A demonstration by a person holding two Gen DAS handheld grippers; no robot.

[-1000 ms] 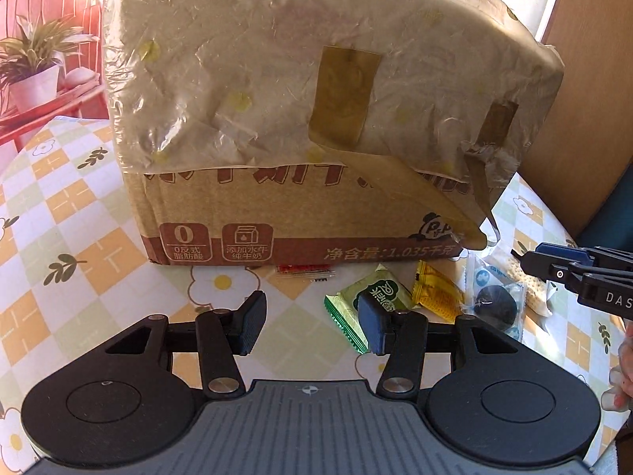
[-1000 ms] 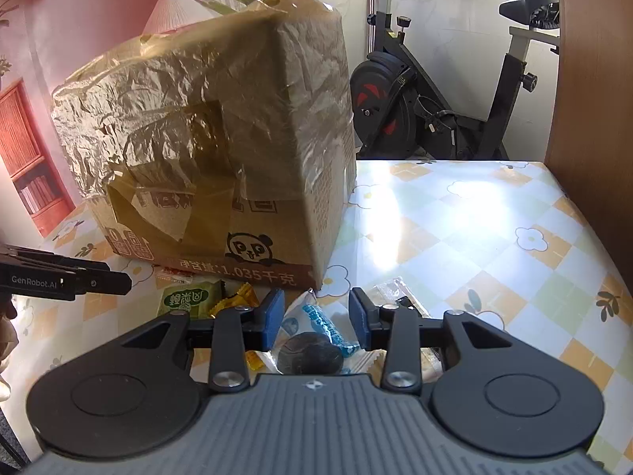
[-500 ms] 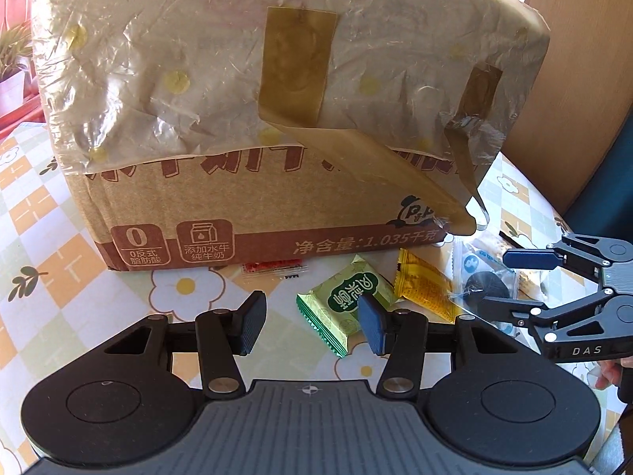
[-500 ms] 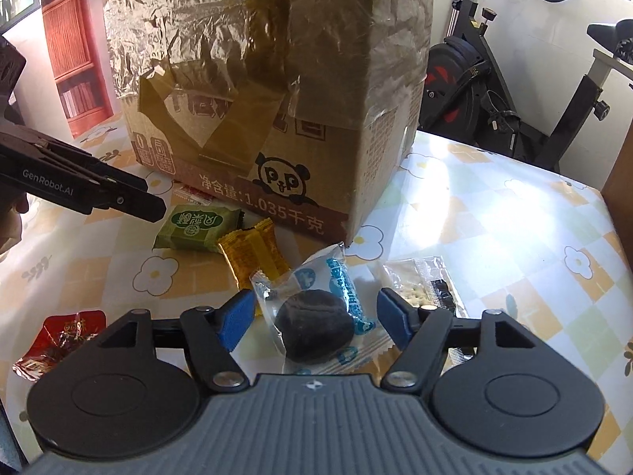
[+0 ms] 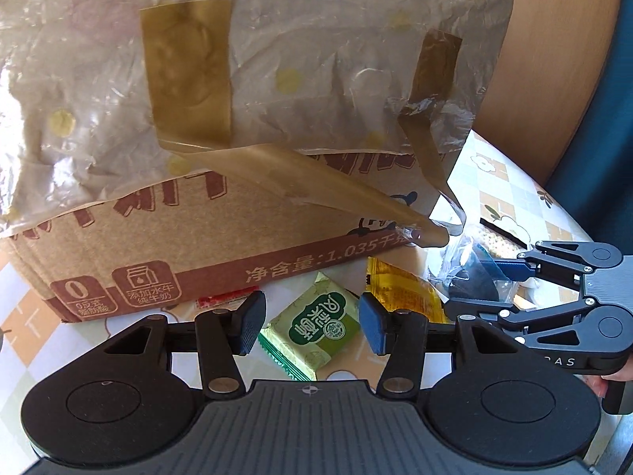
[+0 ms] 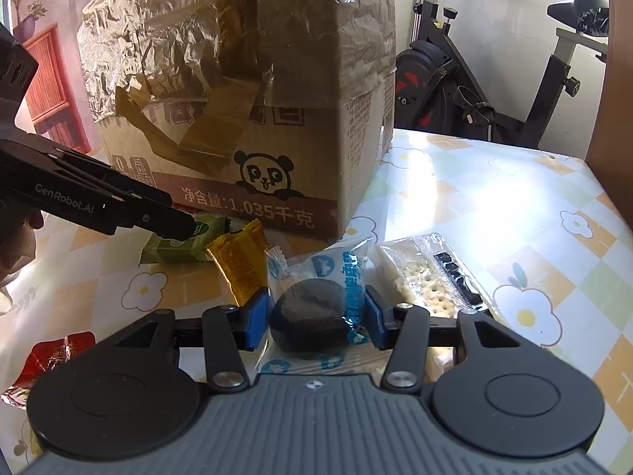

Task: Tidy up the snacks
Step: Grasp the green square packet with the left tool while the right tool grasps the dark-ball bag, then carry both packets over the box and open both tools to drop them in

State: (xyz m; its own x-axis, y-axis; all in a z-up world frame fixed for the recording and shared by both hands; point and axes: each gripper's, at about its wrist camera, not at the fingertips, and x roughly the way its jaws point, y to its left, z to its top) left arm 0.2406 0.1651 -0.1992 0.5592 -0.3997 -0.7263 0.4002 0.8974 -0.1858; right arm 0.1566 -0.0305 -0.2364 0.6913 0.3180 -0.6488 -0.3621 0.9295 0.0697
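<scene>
Snack packets lie on a flower-patterned tablecloth (image 6: 514, 182) in front of a cardboard box (image 5: 237, 237) draped in crinkled clear film and peeling brown tape. A clear wrapper with blue print holding a dark round cake (image 6: 312, 316) sits between the blue pads of the right gripper (image 6: 314, 318), which touch its sides, clasping it. The left gripper (image 5: 310, 326) hangs released, fingers spread above a green foil packet (image 5: 312, 328). Beside it lie a yellow crinkled packet (image 6: 239, 261) and a clear-wrapped cracker pack (image 6: 427, 281). A red packet (image 6: 51, 356) is cut off at lower left. An exercise bike (image 6: 474, 91) stands behind.
</scene>
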